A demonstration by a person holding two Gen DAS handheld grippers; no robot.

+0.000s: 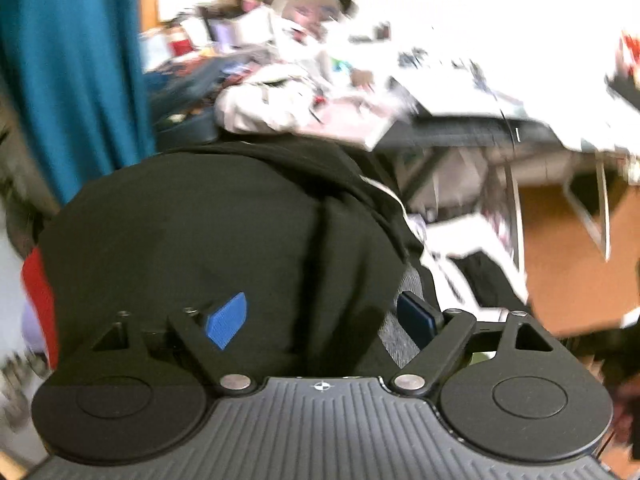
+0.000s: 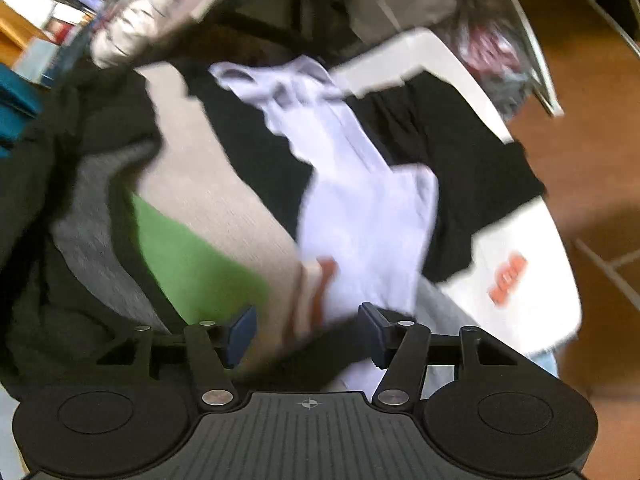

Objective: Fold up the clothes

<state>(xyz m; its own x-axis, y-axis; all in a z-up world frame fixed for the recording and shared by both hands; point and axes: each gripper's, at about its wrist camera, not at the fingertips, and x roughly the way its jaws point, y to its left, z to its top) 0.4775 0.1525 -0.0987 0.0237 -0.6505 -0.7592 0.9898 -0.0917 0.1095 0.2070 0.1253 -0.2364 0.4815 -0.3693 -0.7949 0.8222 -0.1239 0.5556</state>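
Note:
In the left wrist view a large black garment (image 1: 208, 240) bulges up right in front of my left gripper (image 1: 320, 320). The jaws stand wide apart with the black cloth lying between and under the blue pads (image 1: 226, 318); they do not clamp it. In the right wrist view a heap of clothes fills the frame: a white garment (image 2: 360, 208), a beige one (image 2: 208, 184), a green one (image 2: 192, 264), a grey one (image 2: 92, 240) and black ones (image 2: 452, 152). My right gripper (image 2: 308, 330) is open just above the heap. Both views are motion-blurred.
A teal curtain (image 1: 72, 72) hangs at the left. A cluttered table with papers (image 1: 440, 88) and metal chair legs (image 1: 600, 208) stand behind, over an orange-brown floor (image 2: 592, 128). A white bag or box with orange lettering (image 2: 516, 276) holds the clothes at the right.

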